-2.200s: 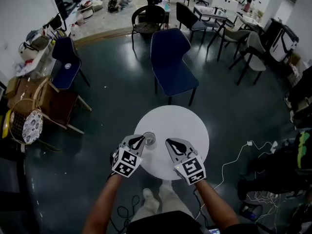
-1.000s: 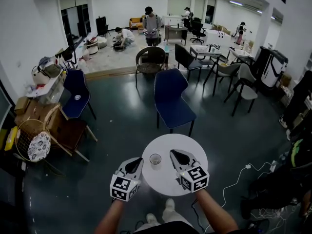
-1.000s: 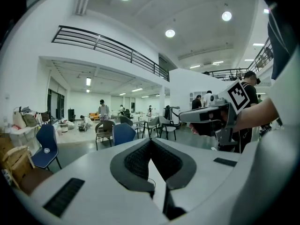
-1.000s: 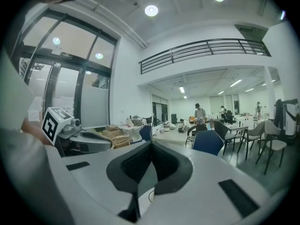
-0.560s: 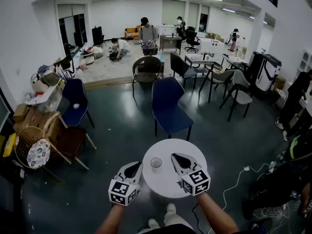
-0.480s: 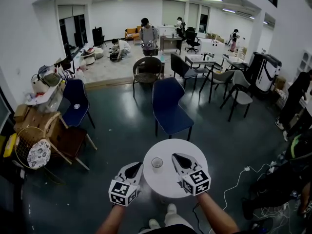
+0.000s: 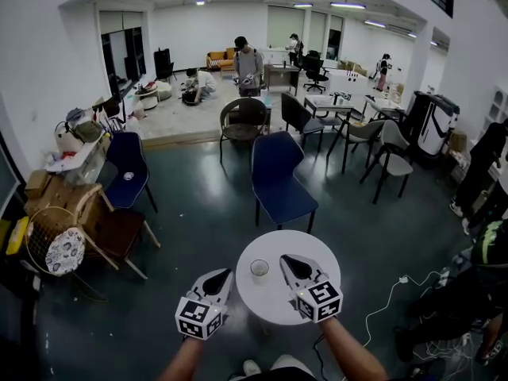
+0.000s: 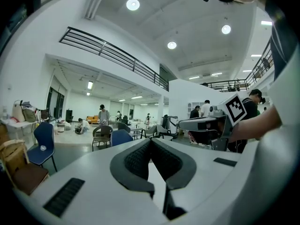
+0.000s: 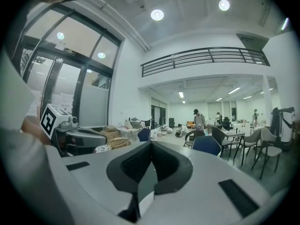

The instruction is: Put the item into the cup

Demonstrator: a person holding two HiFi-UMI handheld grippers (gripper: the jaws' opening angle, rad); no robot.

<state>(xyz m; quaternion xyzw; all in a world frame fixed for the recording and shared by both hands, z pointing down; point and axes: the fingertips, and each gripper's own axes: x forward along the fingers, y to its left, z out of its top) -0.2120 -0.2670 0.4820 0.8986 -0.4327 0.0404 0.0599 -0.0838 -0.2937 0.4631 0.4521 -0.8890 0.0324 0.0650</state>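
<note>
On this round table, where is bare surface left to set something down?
The far half of the white table, from the cup to the rim facing the blue chair, is bare; so is the strip right of the right gripper. The near left is crowded: the cup stands between the left gripper and the right one.

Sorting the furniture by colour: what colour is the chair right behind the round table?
The chair is dark blue, clearest in the head view.
</note>
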